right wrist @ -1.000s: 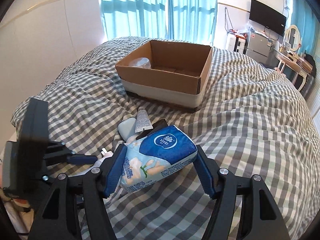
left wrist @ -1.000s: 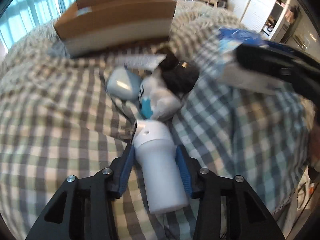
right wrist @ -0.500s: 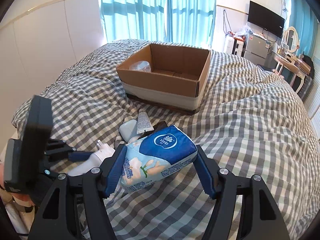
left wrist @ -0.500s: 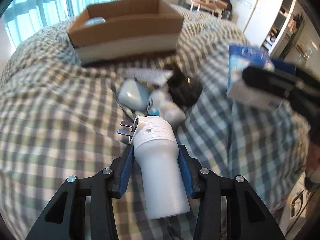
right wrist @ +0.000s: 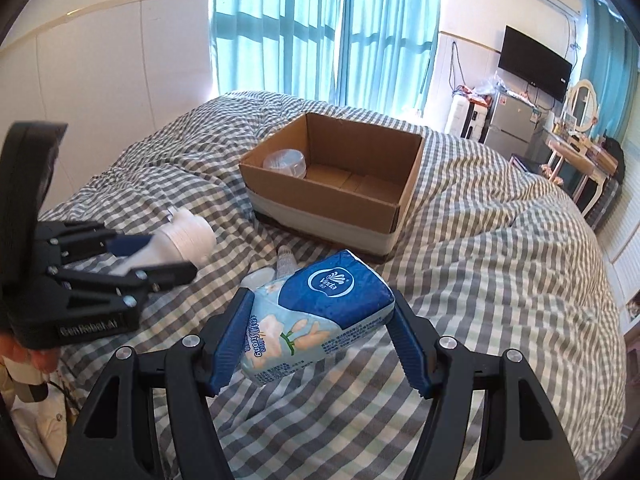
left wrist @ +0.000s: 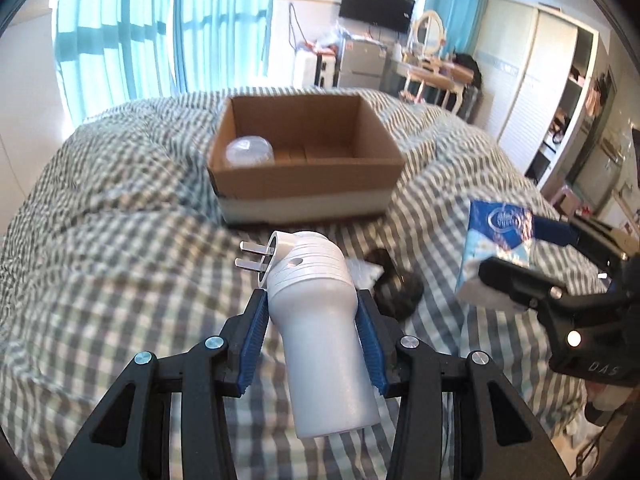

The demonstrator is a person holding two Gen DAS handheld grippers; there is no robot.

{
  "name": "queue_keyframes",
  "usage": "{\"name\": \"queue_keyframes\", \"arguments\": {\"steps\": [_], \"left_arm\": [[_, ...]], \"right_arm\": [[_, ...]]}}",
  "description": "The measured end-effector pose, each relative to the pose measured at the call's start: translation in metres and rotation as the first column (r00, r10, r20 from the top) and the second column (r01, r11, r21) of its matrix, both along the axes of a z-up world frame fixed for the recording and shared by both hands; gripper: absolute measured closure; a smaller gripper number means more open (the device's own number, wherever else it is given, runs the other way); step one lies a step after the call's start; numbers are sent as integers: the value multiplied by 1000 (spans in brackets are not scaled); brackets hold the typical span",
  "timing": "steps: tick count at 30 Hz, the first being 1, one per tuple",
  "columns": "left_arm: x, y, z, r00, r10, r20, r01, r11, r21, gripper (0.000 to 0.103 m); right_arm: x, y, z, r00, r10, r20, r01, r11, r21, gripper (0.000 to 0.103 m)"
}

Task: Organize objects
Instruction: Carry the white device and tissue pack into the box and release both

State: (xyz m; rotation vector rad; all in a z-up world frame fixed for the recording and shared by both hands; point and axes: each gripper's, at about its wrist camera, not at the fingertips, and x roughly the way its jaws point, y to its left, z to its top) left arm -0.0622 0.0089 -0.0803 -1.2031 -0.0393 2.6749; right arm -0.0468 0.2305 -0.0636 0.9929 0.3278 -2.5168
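Left gripper point(left wrist: 312, 332) clamps the white plug-in device point(left wrist: 320, 336), right gripper point(right wrist: 322, 336) clamps the blue tissue pack point(right wrist: 320, 316), both aimed boxward at the open cardboard box point(left wrist: 308, 196).

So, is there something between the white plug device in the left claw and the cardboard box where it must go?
Nothing visible blocks it. The left claw holds the white plug device above the checked blanket, and only bare blanket lies before the cardboard box. The box is open on top, with a clear container in its left corner.
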Motion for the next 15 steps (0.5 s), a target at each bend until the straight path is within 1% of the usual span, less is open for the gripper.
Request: {"name": "queue_keyframes", "arguments": {"steps": [6,9,15], "left_arm": [[-16,-13,19,997,42,-71,-41,999,7,58],[-25,-18,30,992,65,-108,-64,998,15,58],[-49,-25,49,980,92,-177,-93,996,6,58]], "right_arm": [[-16,-10,12,1000,7,-26,-6,1000,19,36],[-27,-15,20,999,10,-43,-9,1000,22,36],[-54,-26,36,996,9,-88,-6,999,33,36]]}}
